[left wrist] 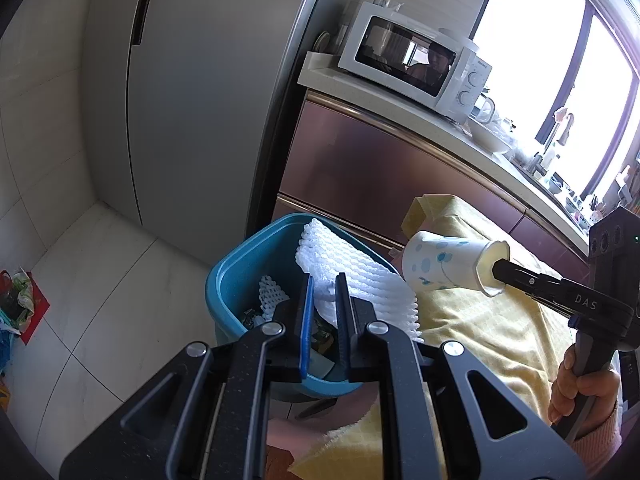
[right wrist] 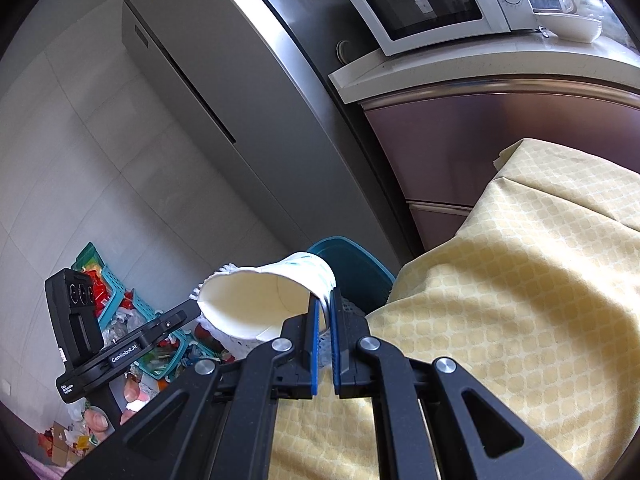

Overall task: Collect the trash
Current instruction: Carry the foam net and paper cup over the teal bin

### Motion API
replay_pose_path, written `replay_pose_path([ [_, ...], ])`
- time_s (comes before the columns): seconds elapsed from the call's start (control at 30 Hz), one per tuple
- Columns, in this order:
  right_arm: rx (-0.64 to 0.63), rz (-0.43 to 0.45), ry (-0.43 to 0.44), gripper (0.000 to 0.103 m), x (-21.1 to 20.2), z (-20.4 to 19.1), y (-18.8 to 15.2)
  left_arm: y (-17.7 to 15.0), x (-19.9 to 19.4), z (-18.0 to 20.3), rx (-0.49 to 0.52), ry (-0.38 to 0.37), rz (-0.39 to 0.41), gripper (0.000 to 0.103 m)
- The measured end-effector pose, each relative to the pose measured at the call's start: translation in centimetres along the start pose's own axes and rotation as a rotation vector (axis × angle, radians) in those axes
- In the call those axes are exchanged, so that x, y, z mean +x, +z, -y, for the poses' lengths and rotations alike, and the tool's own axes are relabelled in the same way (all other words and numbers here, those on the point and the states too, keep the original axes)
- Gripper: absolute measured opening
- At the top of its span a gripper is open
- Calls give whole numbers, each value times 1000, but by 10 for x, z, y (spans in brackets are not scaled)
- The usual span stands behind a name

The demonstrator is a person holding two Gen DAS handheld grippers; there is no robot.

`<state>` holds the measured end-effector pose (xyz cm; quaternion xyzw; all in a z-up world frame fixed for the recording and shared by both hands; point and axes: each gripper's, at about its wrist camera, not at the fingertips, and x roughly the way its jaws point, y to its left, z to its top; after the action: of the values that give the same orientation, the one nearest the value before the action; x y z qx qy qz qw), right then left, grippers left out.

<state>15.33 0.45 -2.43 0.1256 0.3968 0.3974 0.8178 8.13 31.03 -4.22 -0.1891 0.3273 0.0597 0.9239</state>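
The paper cup (left wrist: 452, 266), white with blue dots, hangs on its side in the left wrist view, above the yellow cloth (left wrist: 496, 320) and just right of the blue bin (left wrist: 228, 280); the right gripper (left wrist: 500, 270) has its rim pinched, one finger reaching inside the mouth; a hand (left wrist: 580, 388) grips that tool's handle. The left gripper (left wrist: 324, 292) has its fingers drawn in on a sheet of white foam netting (left wrist: 352, 272), which lies across the bin's rim and partly over the cloth; more netting and scraps sit down inside the bin. A white microwave (left wrist: 416, 64) stands on the counter (left wrist: 400, 96) behind.

In the right wrist view the right gripper (right wrist: 325, 308) is nearly closed on the cup (right wrist: 264, 300) wall, the open mouth turned toward the camera; the bin (right wrist: 356, 268) shows just beyond the cup, at the cloth's (right wrist: 500, 300) edge; the left gripper's body appears at left, its fingertips hidden behind the cup; coloured clutter in baskets (right wrist: 116, 300) lies on the floor below.
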Motion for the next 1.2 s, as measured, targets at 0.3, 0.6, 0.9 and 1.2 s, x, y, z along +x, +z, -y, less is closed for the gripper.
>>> replay_pose_path([
  [0.3,11,-14,-1,4,8,1,2,0,1,-1,-1,4,0,11],
  [0.6,8,-33,-10,4,19,-2,2,1,10,-9,-11,14,-4,11],
  [0.9,-4,-67,-31,4,36,-5,3,-1,21,-11,-17,25,-19,11],
  [1.2,-19,-99,-45,4,53,-11,2,-1,30,-11,-13,36,-31,11],
])
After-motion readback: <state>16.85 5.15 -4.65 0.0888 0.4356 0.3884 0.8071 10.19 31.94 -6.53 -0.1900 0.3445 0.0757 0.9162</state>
